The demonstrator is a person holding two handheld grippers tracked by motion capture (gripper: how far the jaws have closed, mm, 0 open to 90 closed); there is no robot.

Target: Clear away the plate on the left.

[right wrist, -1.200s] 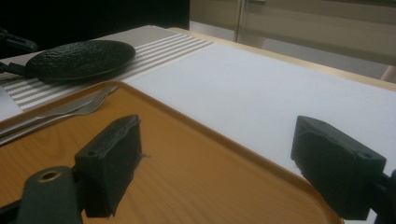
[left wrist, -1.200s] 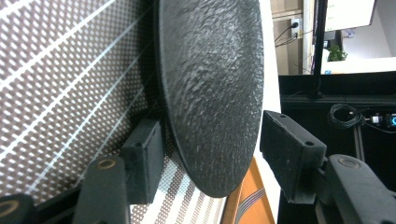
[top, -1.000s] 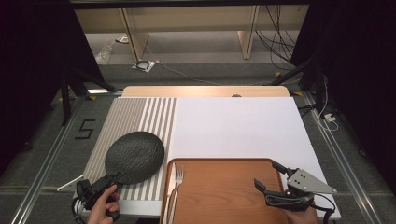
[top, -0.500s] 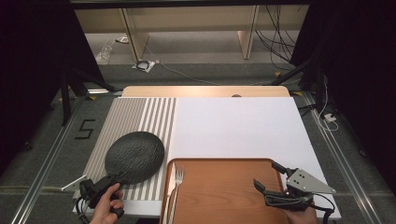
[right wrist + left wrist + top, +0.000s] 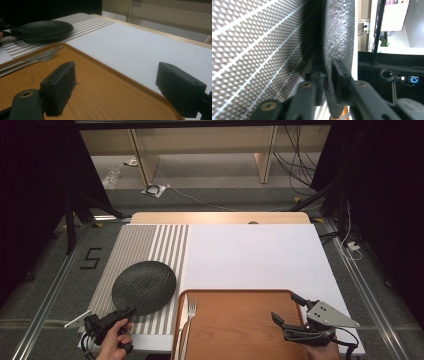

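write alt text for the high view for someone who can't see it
The left tool grips the near rim of a dark textured plate on a striped placemat. The right tool hovers open over a wooden tray, where a fork lies at the left edge.

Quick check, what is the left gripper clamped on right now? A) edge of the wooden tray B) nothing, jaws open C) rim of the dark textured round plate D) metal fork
C: the left gripper has its jaws closed on the near rim of the dark textured round plate, which sits over the striped mat; the metal fork lies untouched in the wooden tray.
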